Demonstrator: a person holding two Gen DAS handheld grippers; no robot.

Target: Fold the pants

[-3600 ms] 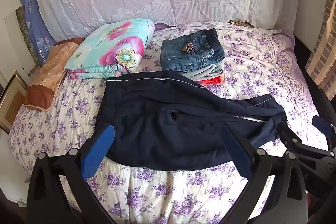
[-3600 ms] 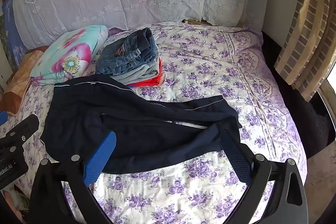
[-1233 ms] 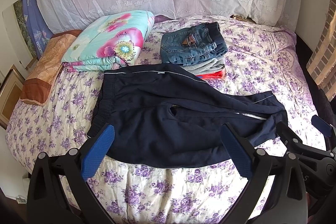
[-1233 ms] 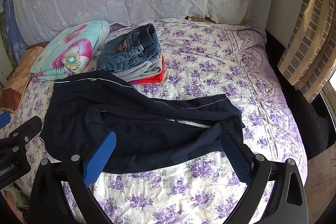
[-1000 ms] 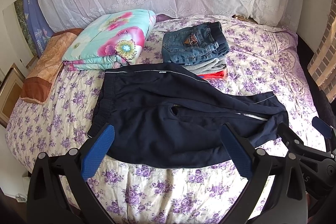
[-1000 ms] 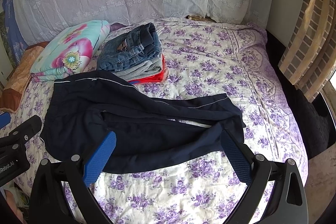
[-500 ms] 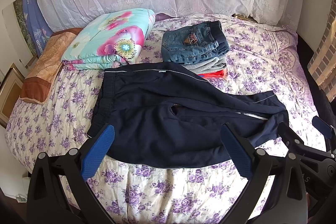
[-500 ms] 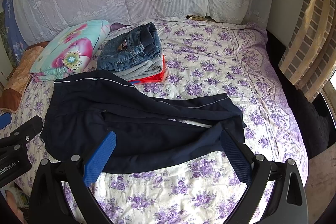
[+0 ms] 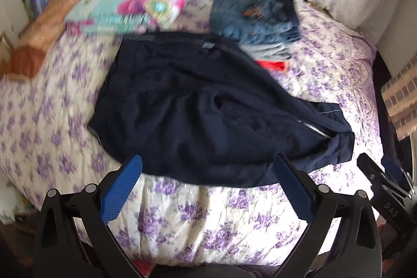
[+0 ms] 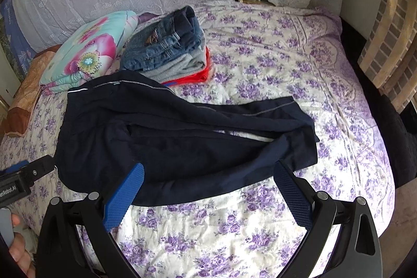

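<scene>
Both grippers hang over the bed's near edge w/ jaws spread wide, nothing between them: left gripper (image 9: 207,184) and right gripper (image 10: 208,192). Navy pants (image 10: 182,137) lie rumpled and unfolded on the purple-flowered bedspread (image 10: 260,48), waistband twd the left, legs running right, near hem just past the blue pads (image 10: 122,199). Behind them sit a stack of folded clothes (image 10: 169,51) w/ jeans on top & a floral folded blanket (image 10: 88,54); left wrist view is motion-blurred.
</scene>
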